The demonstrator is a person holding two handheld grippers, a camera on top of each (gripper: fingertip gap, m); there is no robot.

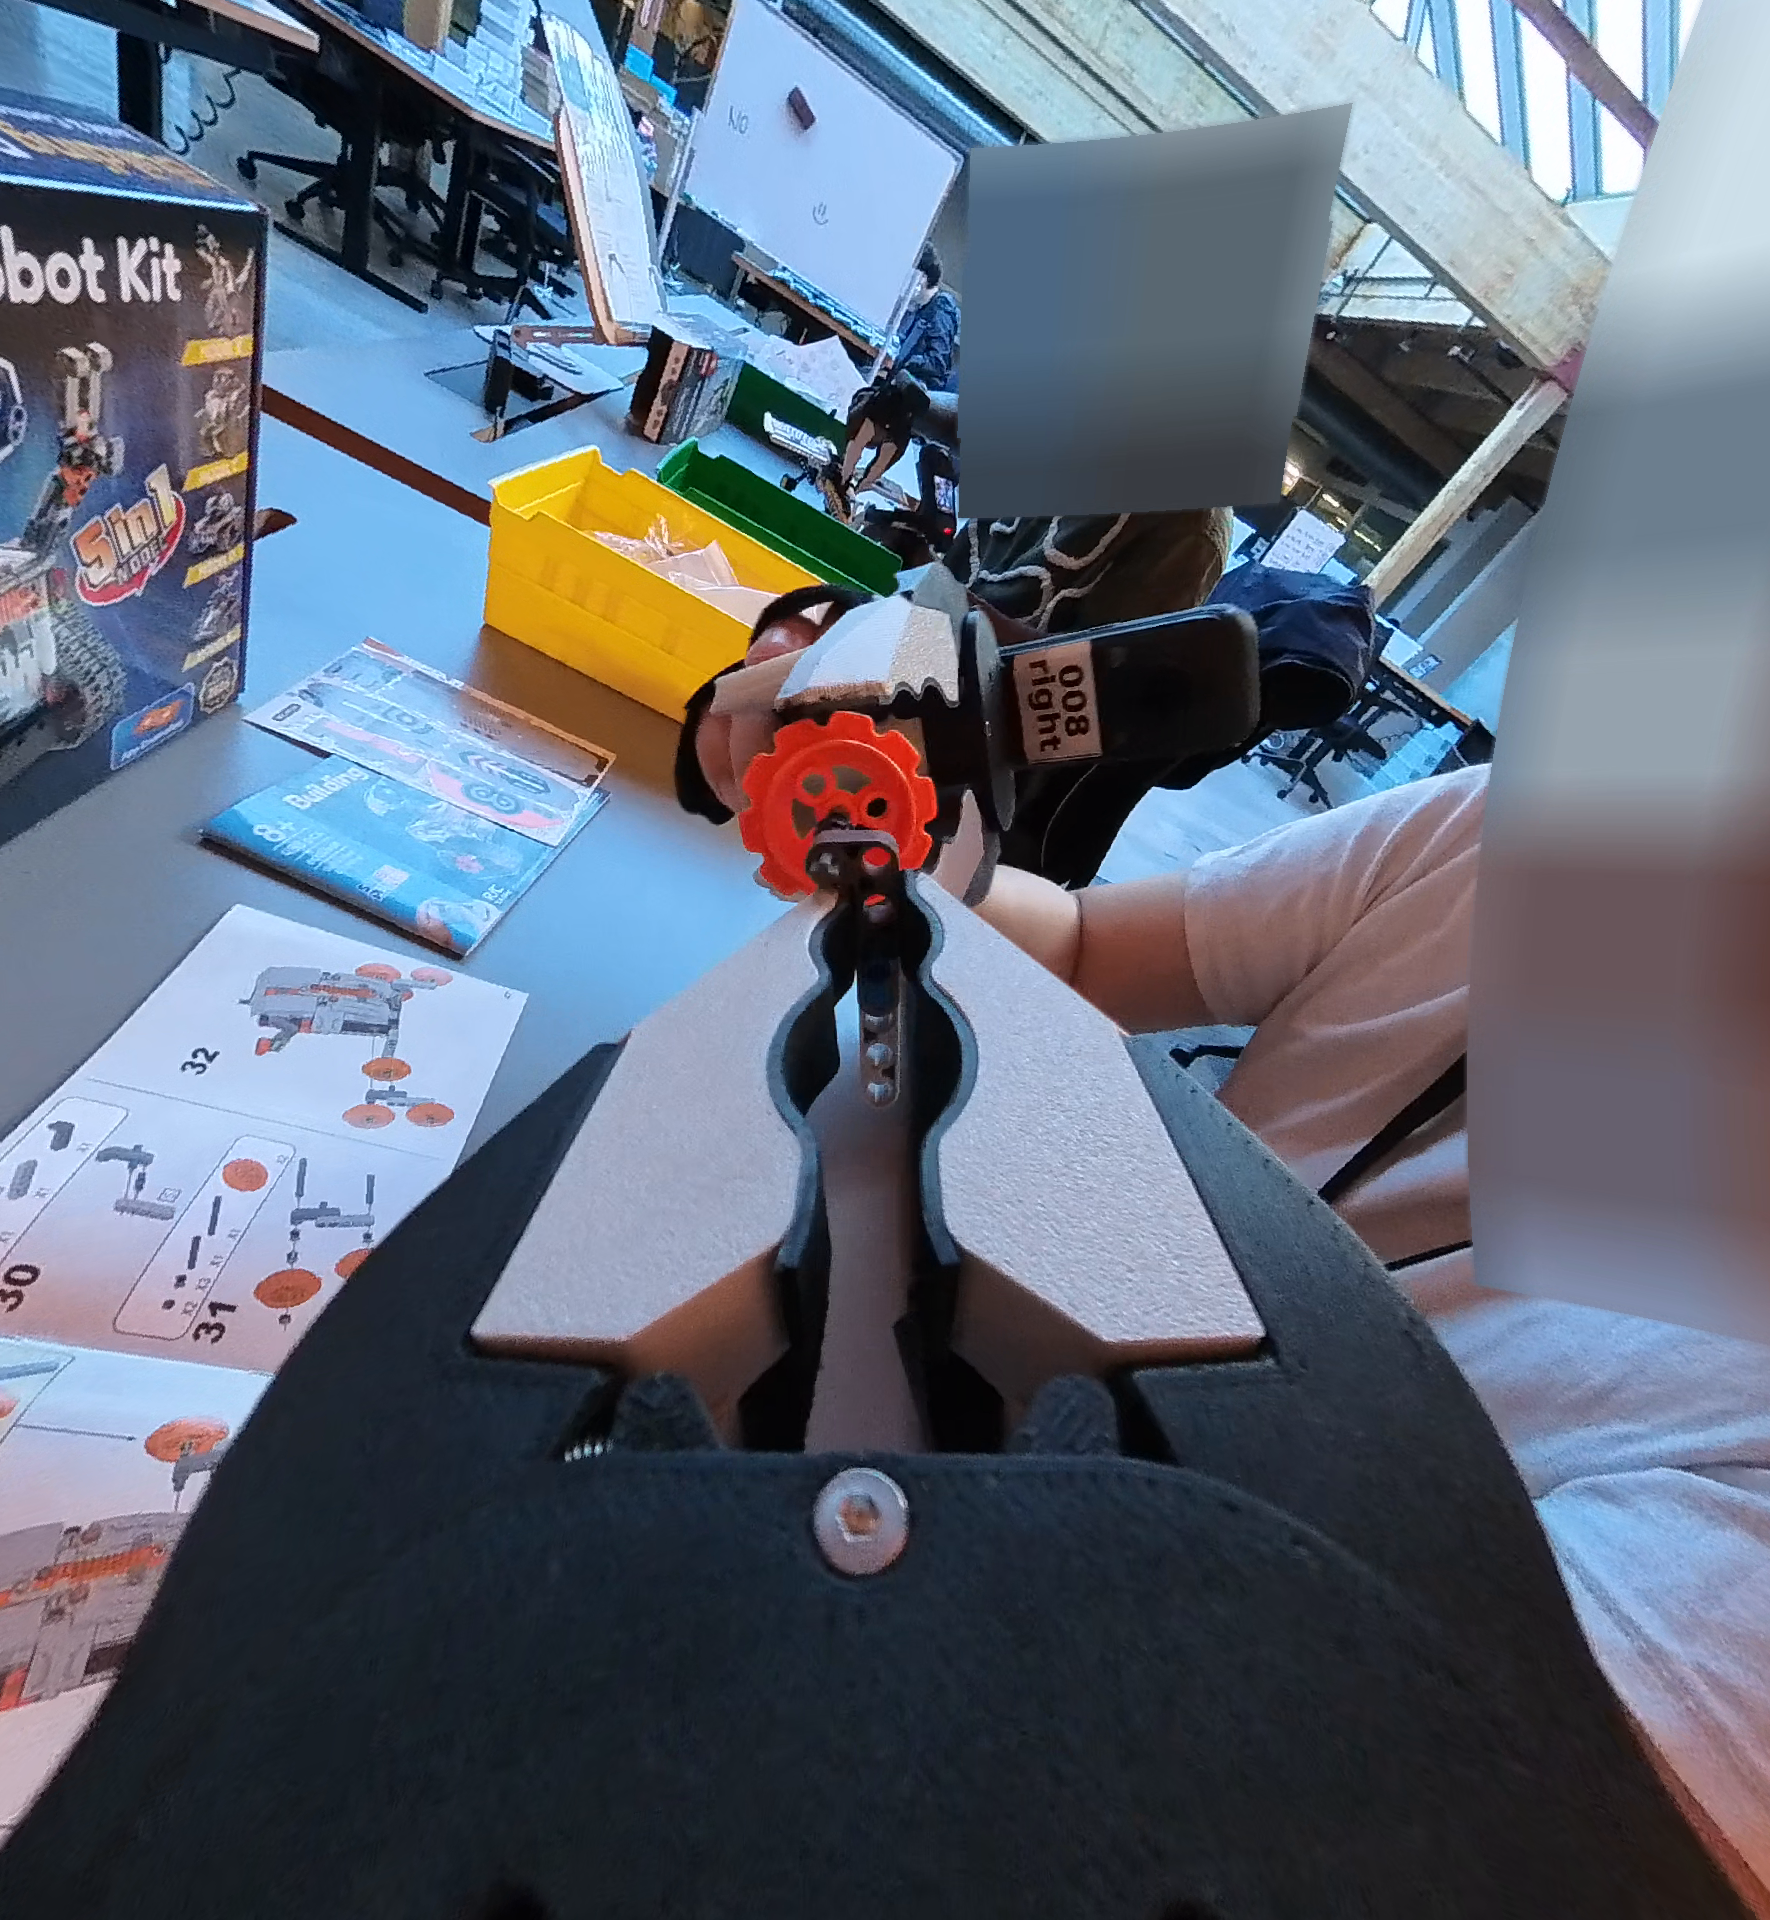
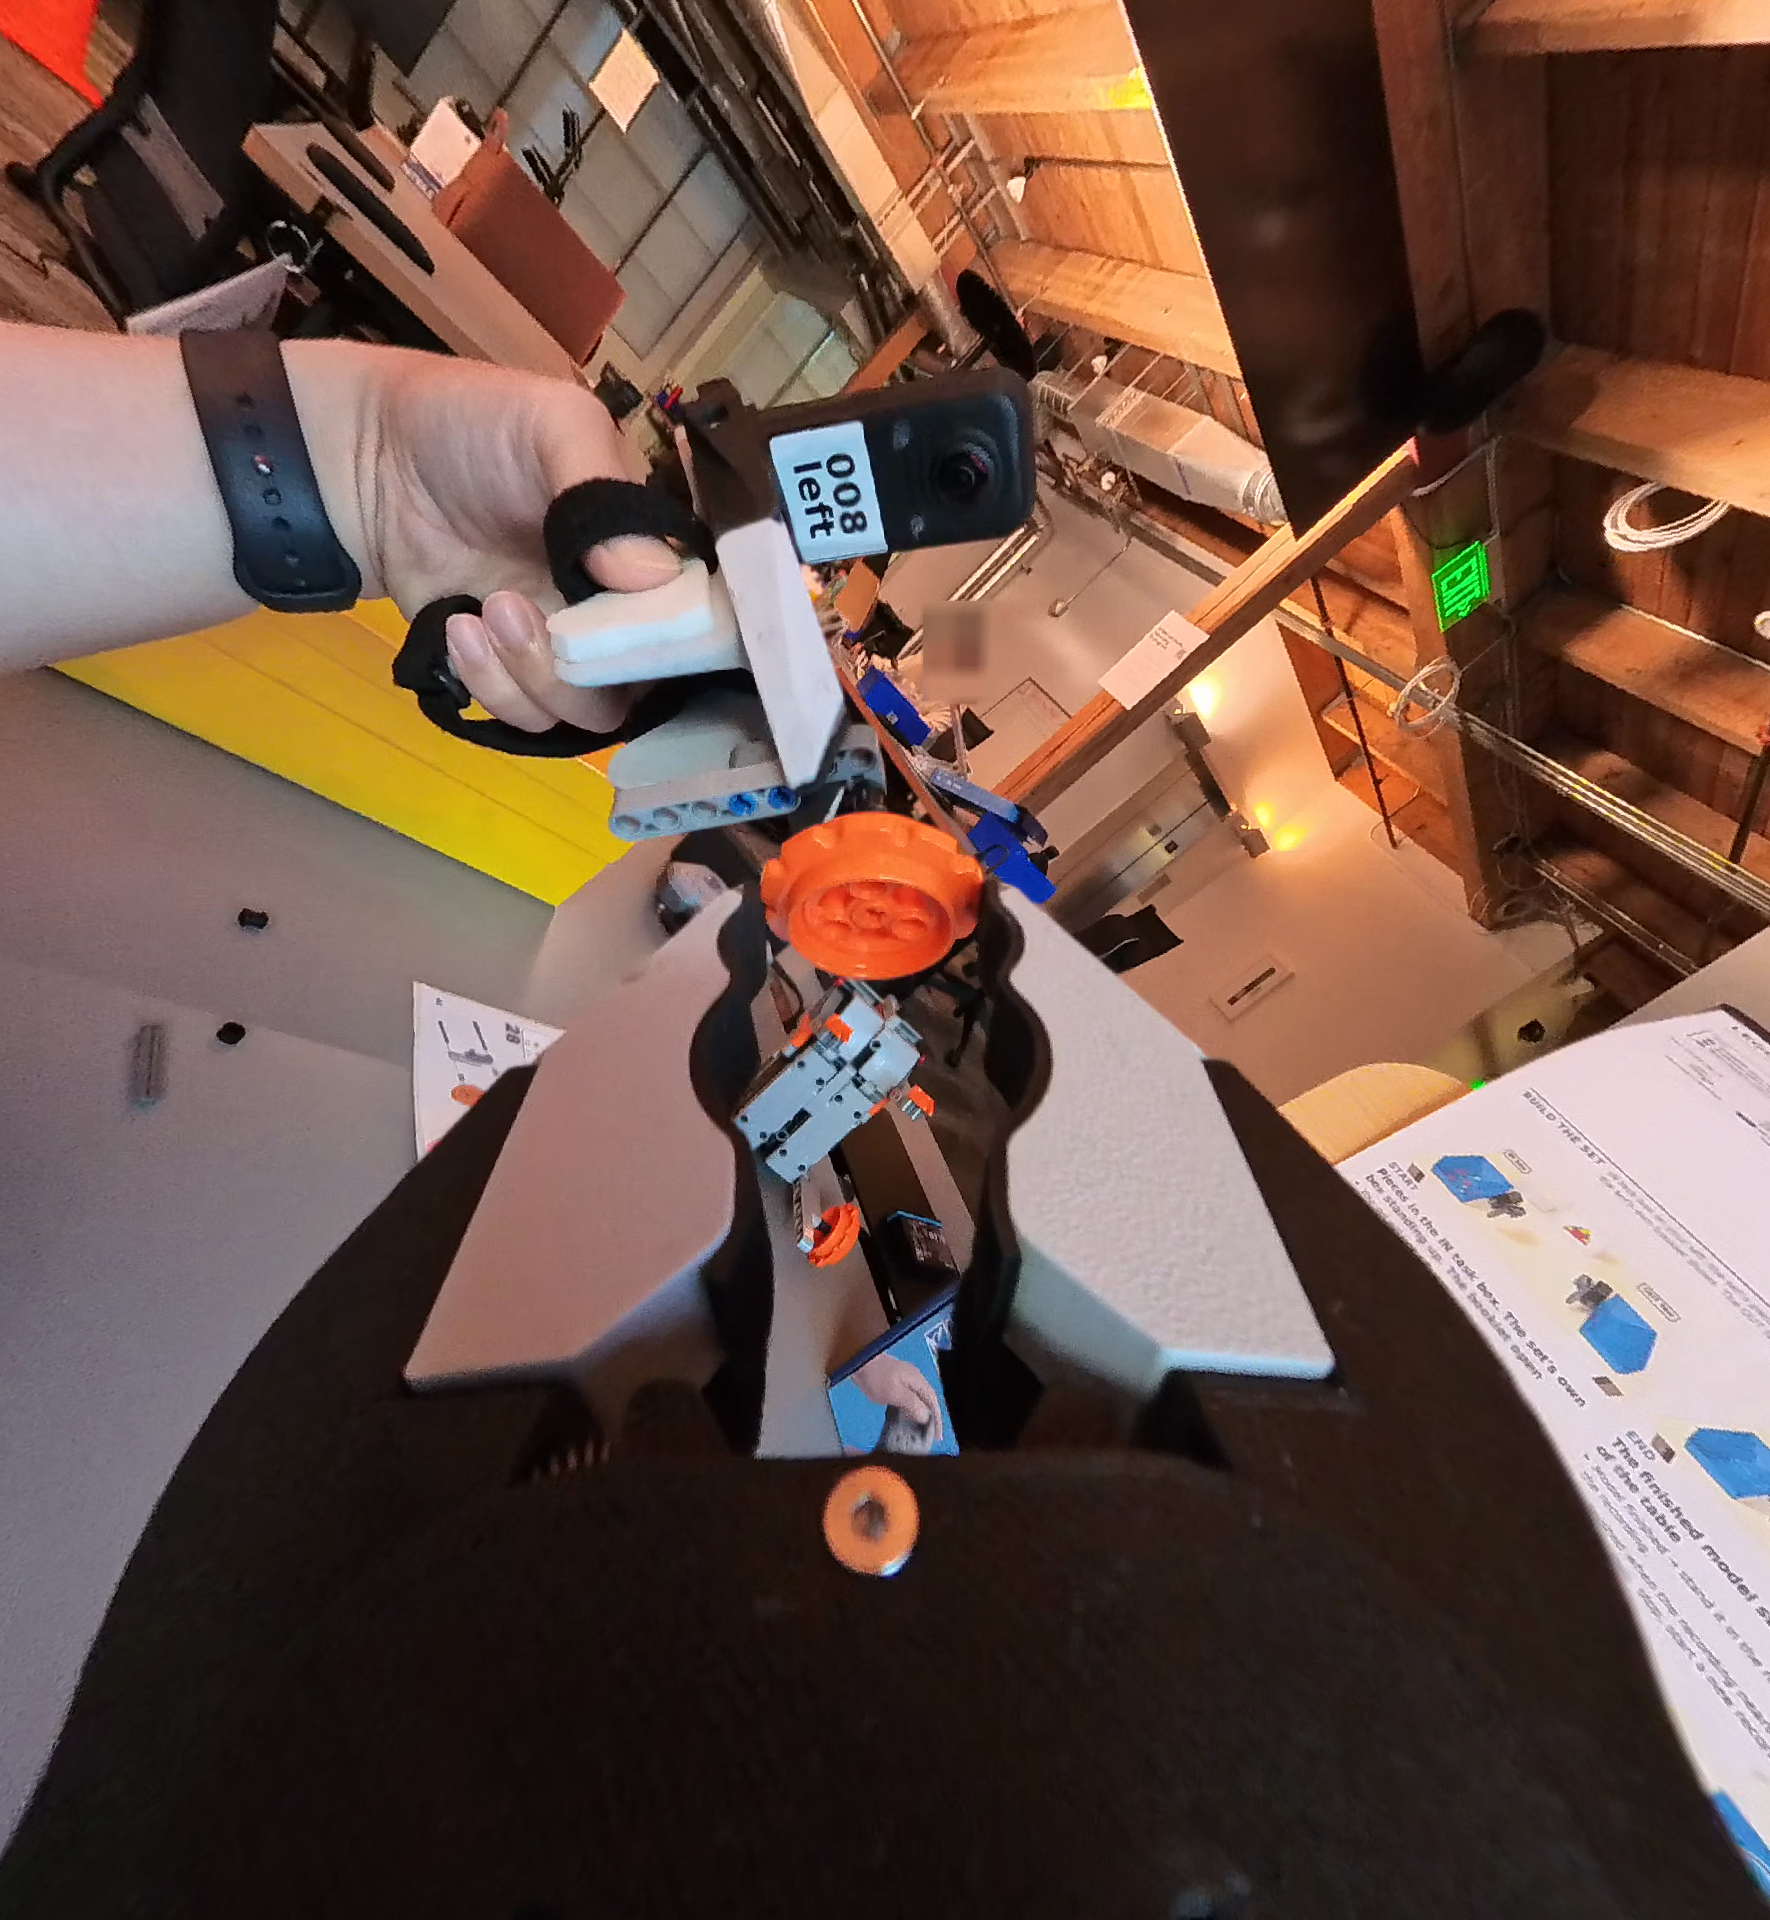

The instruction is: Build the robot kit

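My left gripper (image 1: 865, 899) is shut on a thin grey beam (image 1: 873, 1029) with a row of holes, seen edge-on between its pads. In the right wrist view the same beam (image 2: 694, 810) carries blue pins and sticks out below the left gripper (image 2: 803, 764). My right gripper (image 2: 873, 925) is shut on an orange toothed wheel (image 2: 873, 909), gripped by its rim between the fingertips. In the left wrist view the wheel (image 1: 837, 800) sits right at the tip of the beam, touching or almost touching it. Both are held in the air above the grey table (image 1: 185, 831).
A blue kit box (image 1: 81, 468) stands at the left, with a yellow bin (image 1: 600, 592) and a green bin (image 1: 756, 499) behind. Instruction sheets (image 1: 237, 1122) and a booklet (image 1: 393, 842) lie on the table. A part-built grey model (image 2: 829, 1091) lies below the right gripper. A printed sheet (image 2: 1639, 1299) lies right. Less than 4 cm separates the two grippers' tips.
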